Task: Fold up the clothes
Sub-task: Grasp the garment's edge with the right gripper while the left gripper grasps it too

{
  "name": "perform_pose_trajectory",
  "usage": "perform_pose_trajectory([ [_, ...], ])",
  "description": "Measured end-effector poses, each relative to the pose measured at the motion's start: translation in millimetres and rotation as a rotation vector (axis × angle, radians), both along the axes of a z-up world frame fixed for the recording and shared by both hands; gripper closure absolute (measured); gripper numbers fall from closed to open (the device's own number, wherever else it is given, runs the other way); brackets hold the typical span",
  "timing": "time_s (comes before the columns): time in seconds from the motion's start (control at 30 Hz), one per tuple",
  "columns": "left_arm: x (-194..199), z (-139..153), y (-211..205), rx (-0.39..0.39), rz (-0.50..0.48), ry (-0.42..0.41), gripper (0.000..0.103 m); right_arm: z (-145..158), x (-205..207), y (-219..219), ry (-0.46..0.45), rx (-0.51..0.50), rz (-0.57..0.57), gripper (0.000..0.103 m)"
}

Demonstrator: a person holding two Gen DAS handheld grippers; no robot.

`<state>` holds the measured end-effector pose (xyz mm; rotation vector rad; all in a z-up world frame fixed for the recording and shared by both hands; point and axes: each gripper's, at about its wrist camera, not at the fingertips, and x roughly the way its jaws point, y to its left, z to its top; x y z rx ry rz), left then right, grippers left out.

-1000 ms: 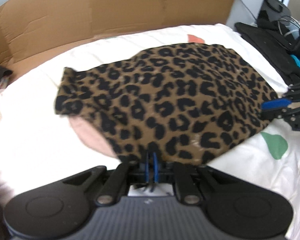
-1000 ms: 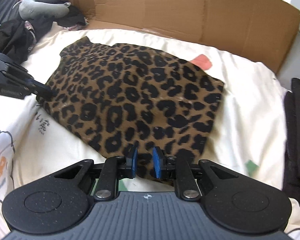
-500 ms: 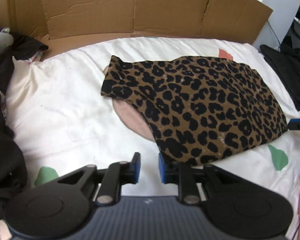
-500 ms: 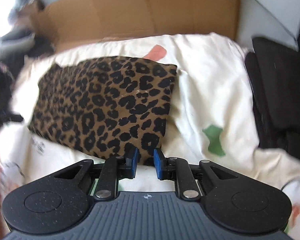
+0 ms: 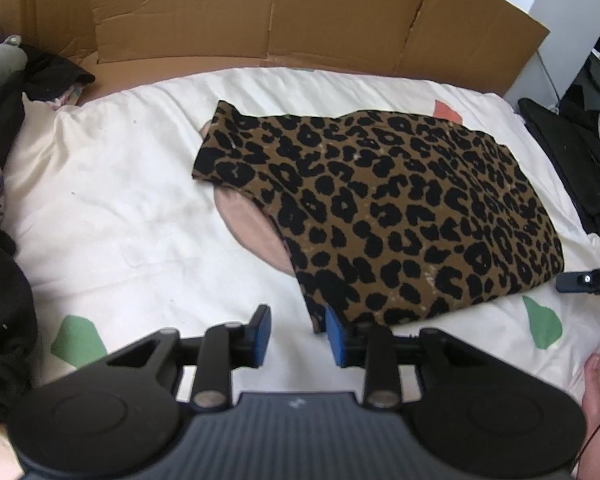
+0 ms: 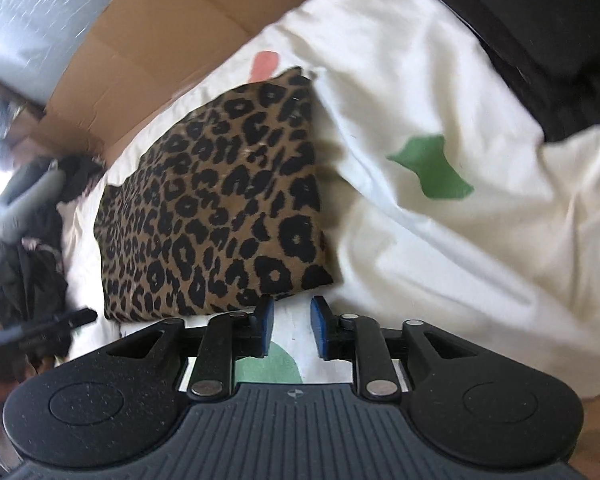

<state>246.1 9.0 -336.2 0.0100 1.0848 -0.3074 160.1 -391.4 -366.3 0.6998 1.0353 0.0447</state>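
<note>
A bed [image 5: 112, 200] covered with a cream sheet printed with green and pink patches is bordered at the far side by flattened cardboard [image 5: 260, 12]. Dark clothing [image 5: 4, 240] is heaped at the left edge, and black items [image 5: 572, 148] lie at the right. A folded leopard-print garment [image 5: 400, 208] is spread flat near the middle of the sheet; part of a pink patch is covered by its left edge. The left hand-held gripper [image 5: 296, 334] is seen with its blue pads parted and empty, the right pad just beside the garment's near corner. The right hand-held gripper [image 6: 292, 326] is likewise held apart and empty, just short of the garment's [image 6: 220, 208] near right corner.
</note>
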Motion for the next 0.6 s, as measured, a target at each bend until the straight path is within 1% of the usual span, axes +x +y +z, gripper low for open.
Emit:
perform_pose_trajectory([
  [0.03,0,-1,-1,-0.003,-0.002,0.004,0.070,-2,0,-2,0.002,0.021,-0.015,0.071],
  [0.2,-2,-9,-3,-0.010,-0.013,0.027,0.070,-10,-1,-9,-0.004,0.104,-0.076,0.055],
  [0.33,-2,-12,-4,-0.025,-0.013,0.033,0.070,-16,-2,-13,-0.013,0.168,-0.123,0.054],
  [0.43,2,-14,-4,-0.060,-0.004,0.041,0.070,-23,-1,-18,-0.016,0.214,-0.171,0.054],
  [0.53,7,-19,-4,-0.085,0.008,0.053,0.070,-38,-4,-22,-0.014,0.306,-0.241,0.057],
  [0.6,9,-23,-3,-0.098,0.021,0.064,0.070,-41,-4,-21,-0.015,0.319,-0.247,0.072],
])
